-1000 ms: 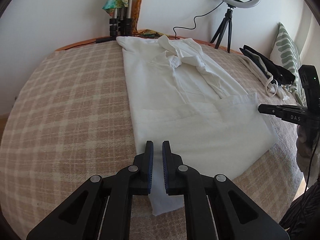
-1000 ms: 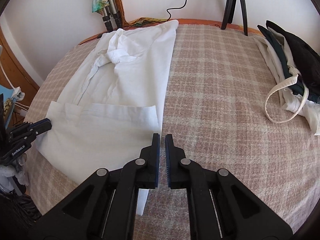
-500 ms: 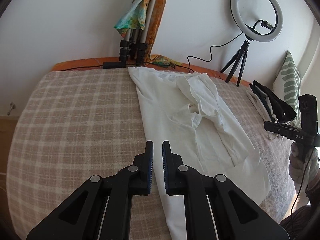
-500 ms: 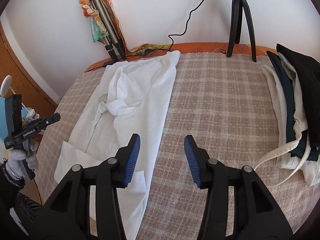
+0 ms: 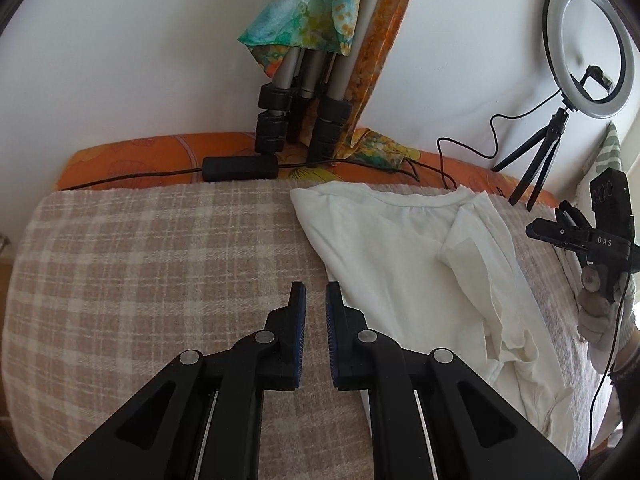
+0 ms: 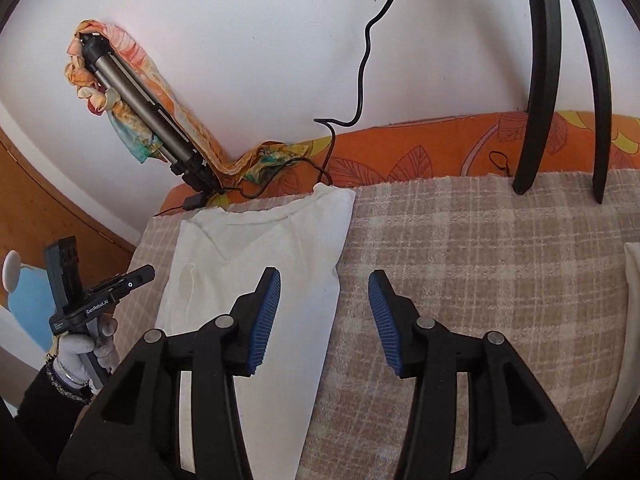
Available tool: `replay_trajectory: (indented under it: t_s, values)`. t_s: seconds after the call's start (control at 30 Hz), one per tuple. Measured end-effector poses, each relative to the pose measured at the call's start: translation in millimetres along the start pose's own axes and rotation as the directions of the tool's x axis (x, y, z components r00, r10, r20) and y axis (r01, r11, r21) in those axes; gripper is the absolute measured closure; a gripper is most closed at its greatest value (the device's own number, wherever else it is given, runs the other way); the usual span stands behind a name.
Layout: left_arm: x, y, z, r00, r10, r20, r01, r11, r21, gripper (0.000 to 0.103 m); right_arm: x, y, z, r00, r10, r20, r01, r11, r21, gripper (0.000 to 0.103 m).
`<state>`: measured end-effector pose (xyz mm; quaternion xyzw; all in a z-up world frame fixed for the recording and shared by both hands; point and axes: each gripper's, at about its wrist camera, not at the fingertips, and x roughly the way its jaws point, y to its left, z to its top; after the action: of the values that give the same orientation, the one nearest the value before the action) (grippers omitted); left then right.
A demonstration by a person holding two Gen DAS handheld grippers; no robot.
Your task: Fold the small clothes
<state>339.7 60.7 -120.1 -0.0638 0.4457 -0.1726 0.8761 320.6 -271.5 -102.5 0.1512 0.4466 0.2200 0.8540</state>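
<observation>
A white T-shirt point(image 5: 404, 268) lies lengthwise on the checked blanket point(image 5: 160, 264), sides folded in, collar toward the wall. It also shows in the right wrist view point(image 6: 264, 264). My left gripper point(image 5: 315, 300) is nearly shut with a narrow gap and holds nothing; it hovers at the shirt's left edge. My right gripper point(image 6: 323, 292) is open and empty, above the shirt's right edge near the collar. The right gripper shows in the left wrist view point(image 5: 576, 236); the left gripper shows in the right wrist view point(image 6: 108, 296).
A folded tripod with a colourful scarf point(image 5: 304, 80) leans on the wall behind the shirt. A ring light on a small tripod point(image 5: 576, 44) stands at the back right; its legs point(image 6: 560, 80) are close to my right gripper. Cables run along the orange bed edge point(image 6: 440, 152).
Both grippers moved forward along the shirt from its lower hem to near the collar. The right gripper opened wide. The folded-up lower part of the shirt is out of view now.
</observation>
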Motion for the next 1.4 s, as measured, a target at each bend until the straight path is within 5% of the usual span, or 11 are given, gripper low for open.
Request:
replay_trajectory:
  t_s: [0.2, 0.3, 0.4, 0.77, 0.8, 0.87, 0.93, 1.1, 1.23, 1.33, 1.4]
  values:
    - [19.0, 3.4, 9.0, 1.0, -0.009, -0.003, 0.009, 1.0, 0.017, 0.094, 39.8, -13.2, 23.4, 0.999, 0.044, -0.022, -0.043, 0.998, 0.051, 0.055]
    - [22.3, 6.7, 13.9, 1.0, -0.005, 0.006, 0.005, 1.0, 0.021, 0.095, 46.6, -7.2, 27.3, 0.999, 0.01, -0.036, -0.01, 1.0, 0.02, 0.1]
    - [25.9, 11.4, 21.0, 1.0, -0.007, 0.016, 0.007, 1.0, 0.021, 0.094, 50.7, -8.9, 31.2, 0.989, -0.148, -0.023, 0.148, 0.989, -0.011, 0.099]
    - [55.4, 6.0, 49.9, 1.0, -0.018, 0.007, 0.018, 0.999, 0.035, 0.094, 24.2, -42.0, 21.5, 0.999, 0.049, -0.011, -0.047, 0.99, 0.133, 0.095]
    - [56.4, 6.9, 51.8, 1.0, -0.028, 0.003, 0.028, 0.999, 0.029, 0.094, 23.7, -42.0, 20.2, 0.997, 0.071, -0.015, -0.068, 0.988, 0.137, 0.092]
    - [58.9, 12.7, 54.4, 0.998, -0.066, -0.007, 0.066, 0.998, -0.014, 0.094, 25.9, -37.1, 19.6, 0.996, 0.091, -0.023, -0.087, 0.988, 0.128, 0.062]
    - [62.7, 19.8, 55.3, 0.995, -0.1, -0.029, 0.098, 0.993, -0.064, 0.084, 30.6, -29.3, 20.3, 0.995, 0.091, -0.028, -0.088, 0.992, 0.094, 0.053]
    - [64.2, 16.4, 56.4, 0.987, -0.16, -0.021, 0.158, 0.984, -0.08, 0.061, 49.5, -18.3, 24.9, 0.994, 0.097, -0.053, -0.094, 0.994, 0.051, 0.053]
    - [67.7, 5.3, 56.5, 0.988, -0.155, -0.017, 0.155, 0.987, -0.032, 0.06, 53.5, -18.9, 29.7, 0.993, 0.113, -0.046, -0.11, 0.992, 0.061, 0.054]
    - [71.1, -2.9, 57.1, 0.991, -0.131, -0.014, 0.131, 0.991, -0.005, 0.066, 62.4, -13.5, 31.3, 0.992, 0.108, -0.066, -0.106, 0.993, 0.047, 0.075]
    - [76.8, -5.7, 57.5, 0.991, -0.125, -0.038, 0.125, 0.992, -0.001, 0.097, 66.9, -10.5, 31.0, 0.992, 0.096, -0.081, -0.093, 0.995, 0.039, 0.089]
